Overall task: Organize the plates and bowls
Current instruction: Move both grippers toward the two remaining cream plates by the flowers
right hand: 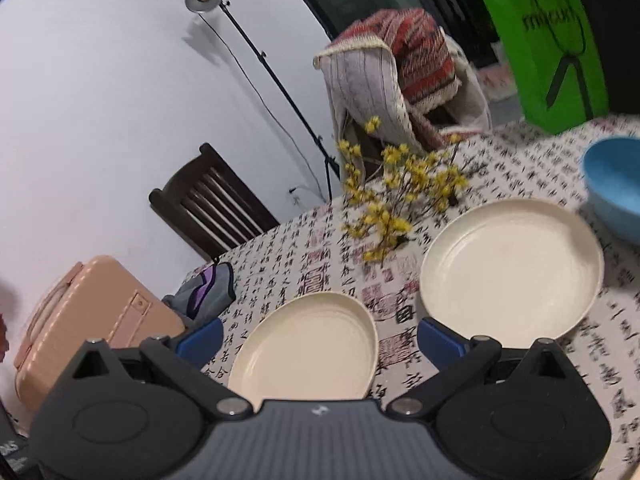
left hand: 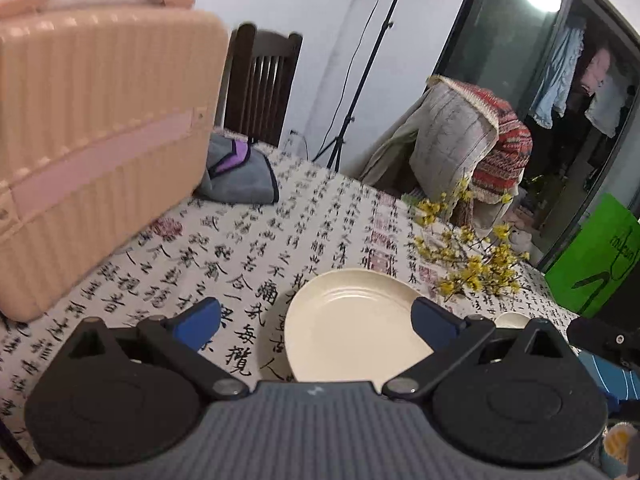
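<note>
In the left wrist view, a cream plate (left hand: 356, 320) lies flat on the calligraphy-print tablecloth (left hand: 240, 248). My left gripper (left hand: 316, 322) is open and empty just above its near edge. A sliver of a second cream plate (left hand: 514, 319) shows at the right. In the right wrist view, a smaller-looking cream plate (right hand: 308, 348) lies between the fingers of my open, empty right gripper (right hand: 318, 338). A second cream plate (right hand: 512, 268) lies to its right. A blue bowl (right hand: 616, 184) sits at the far right edge.
A pink hard case (left hand: 92, 128) stands on the table at the left. A grey-purple cloth (left hand: 240, 172) lies behind it. Yellow flower sprigs (right hand: 400, 192) lie mid-table. A green bag (right hand: 548, 48) stands at the far right. Dark chairs and a light stand are beyond the table.
</note>
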The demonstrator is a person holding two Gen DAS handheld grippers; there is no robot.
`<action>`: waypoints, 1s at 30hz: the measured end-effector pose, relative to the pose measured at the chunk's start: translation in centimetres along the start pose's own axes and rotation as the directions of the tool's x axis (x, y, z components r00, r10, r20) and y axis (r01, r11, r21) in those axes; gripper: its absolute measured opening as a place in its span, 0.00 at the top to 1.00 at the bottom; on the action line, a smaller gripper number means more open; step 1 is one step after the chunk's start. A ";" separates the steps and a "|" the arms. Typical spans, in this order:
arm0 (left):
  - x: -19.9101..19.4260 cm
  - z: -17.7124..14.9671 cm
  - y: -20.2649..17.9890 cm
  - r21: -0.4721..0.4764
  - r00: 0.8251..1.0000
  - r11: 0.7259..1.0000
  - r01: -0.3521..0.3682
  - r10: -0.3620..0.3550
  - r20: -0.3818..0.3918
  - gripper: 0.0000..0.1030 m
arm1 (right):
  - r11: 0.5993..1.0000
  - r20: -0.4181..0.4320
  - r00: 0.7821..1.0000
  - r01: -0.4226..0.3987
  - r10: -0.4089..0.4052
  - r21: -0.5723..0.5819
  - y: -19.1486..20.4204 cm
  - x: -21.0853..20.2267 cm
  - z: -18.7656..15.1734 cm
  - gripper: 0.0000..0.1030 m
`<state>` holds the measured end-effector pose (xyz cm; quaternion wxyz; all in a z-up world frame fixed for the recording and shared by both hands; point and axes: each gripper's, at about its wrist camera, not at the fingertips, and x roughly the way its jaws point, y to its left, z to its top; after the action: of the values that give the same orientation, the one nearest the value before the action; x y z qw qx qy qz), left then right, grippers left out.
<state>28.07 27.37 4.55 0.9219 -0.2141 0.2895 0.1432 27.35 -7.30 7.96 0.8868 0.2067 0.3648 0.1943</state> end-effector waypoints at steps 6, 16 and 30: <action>3.3 0.1 0.3 -0.003 1.000 1.000 -0.011 0.011 -0.017 0.00 | 0.997 -0.015 0.998 0.057 -0.057 -0.050 1.0 3.3 -0.1 0.00; 7.4 -1.2 2.2 -0.010 0.999 1.000 -0.013 0.013 -0.038 0.00 | 0.988 -0.048 0.991 0.118 -0.123 -0.096 0.3 8.7 -1.2 0.03; 9.8 -2.8 1.8 0.057 0.996 0.996 -0.065 0.068 -0.050 0.06 | 0.985 -0.027 0.992 0.119 -0.124 -0.121 -1.1 10.6 -2.1 0.25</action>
<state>33.80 28.96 -3.88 0.9143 -0.1826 0.3241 0.1602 33.01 -2.53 0.07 0.9014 0.1276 0.3797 0.1647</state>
